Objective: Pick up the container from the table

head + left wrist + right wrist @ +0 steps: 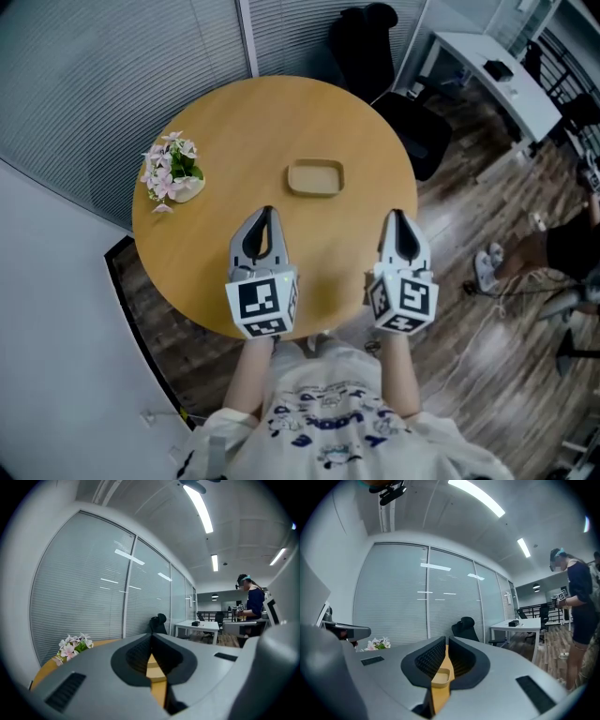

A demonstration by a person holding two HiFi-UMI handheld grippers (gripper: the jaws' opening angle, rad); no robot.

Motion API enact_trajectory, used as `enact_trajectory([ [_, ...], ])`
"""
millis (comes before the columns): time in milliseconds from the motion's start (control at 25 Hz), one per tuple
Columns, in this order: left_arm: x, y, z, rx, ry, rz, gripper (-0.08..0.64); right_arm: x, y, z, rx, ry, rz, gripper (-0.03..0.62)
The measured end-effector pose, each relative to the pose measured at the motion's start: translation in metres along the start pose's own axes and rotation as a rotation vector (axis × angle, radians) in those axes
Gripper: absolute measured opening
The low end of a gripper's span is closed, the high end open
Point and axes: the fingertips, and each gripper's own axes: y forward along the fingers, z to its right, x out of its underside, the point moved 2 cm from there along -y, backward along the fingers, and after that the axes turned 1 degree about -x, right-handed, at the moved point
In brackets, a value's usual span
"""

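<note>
A shallow tan container (315, 178) lies near the middle of the round wooden table (234, 122). Both grippers hover over the table's near part, pointing at it. My left gripper (266, 216) is below and left of the container, with jaws together and nothing held. My right gripper (397, 217) is below and right of it, also shut and empty. In the left gripper view a strip of the container (153, 667) shows beyond the left gripper (151, 638). In the right gripper view the container (440, 678) shows low in the slit of the right gripper (446, 641).
A small pot of pink flowers (172, 173) stands at the table's left edge. A black office chair (375, 47) and a white desk (497, 80) lie beyond the far right edge. A person (576, 611) stands at the right. Blinds (112, 66) close the far left.
</note>
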Motion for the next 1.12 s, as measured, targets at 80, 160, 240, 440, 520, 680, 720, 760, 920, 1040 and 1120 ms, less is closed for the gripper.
enact_trajectory([
  [80, 0.0, 0.014, 0.004, -0.014, 0.002, -0.009, 0.003, 0.001, 0.014, 0.008, -0.01, 0.0, -0.007, 0.023],
  [160, 0.002, 0.026, 0.006, -0.029, 0.005, -0.02, 0.003, 0.005, 0.027, 0.014, -0.026, 0.0, -0.016, 0.023],
  [240, 0.005, 0.038, 0.006, -0.045, 0.007, -0.033, 0.003, 0.009, 0.04, 0.017, -0.045, -0.003, -0.025, 0.023],
  [440, 0.015, 0.064, 0.003, -0.058, 0.006, -0.077, 0.003, 0.024, 0.066, 0.018, -0.072, 0.006, -0.066, 0.023],
  [520, 0.019, 0.072, 0.0, -0.064, 0.003, -0.092, 0.003, 0.031, 0.075, 0.017, -0.079, 0.009, -0.083, 0.023],
  [680, 0.027, 0.088, -0.005, -0.064, -0.01, -0.116, 0.003, 0.043, 0.089, 0.016, -0.091, 0.006, -0.113, 0.023],
  [720, 0.029, 0.092, -0.006, -0.062, -0.013, -0.123, 0.003, 0.046, 0.091, 0.016, -0.088, 0.006, -0.122, 0.023],
  [760, 0.031, 0.095, -0.007, -0.058, -0.017, -0.128, 0.003, 0.049, 0.092, 0.015, -0.085, 0.006, -0.129, 0.023],
  [920, 0.041, 0.11, -0.012, -0.033, -0.033, -0.149, 0.003, 0.061, 0.1, 0.01, -0.07, -0.002, -0.152, 0.023],
  [1040, 0.05, 0.123, -0.013, -0.006, -0.043, -0.166, 0.003, 0.066, 0.105, 0.01, -0.06, -0.008, -0.166, 0.023],
  [1120, 0.058, 0.132, -0.015, 0.006, -0.049, -0.181, 0.003, 0.07, 0.109, 0.009, -0.058, -0.013, -0.173, 0.023],
])
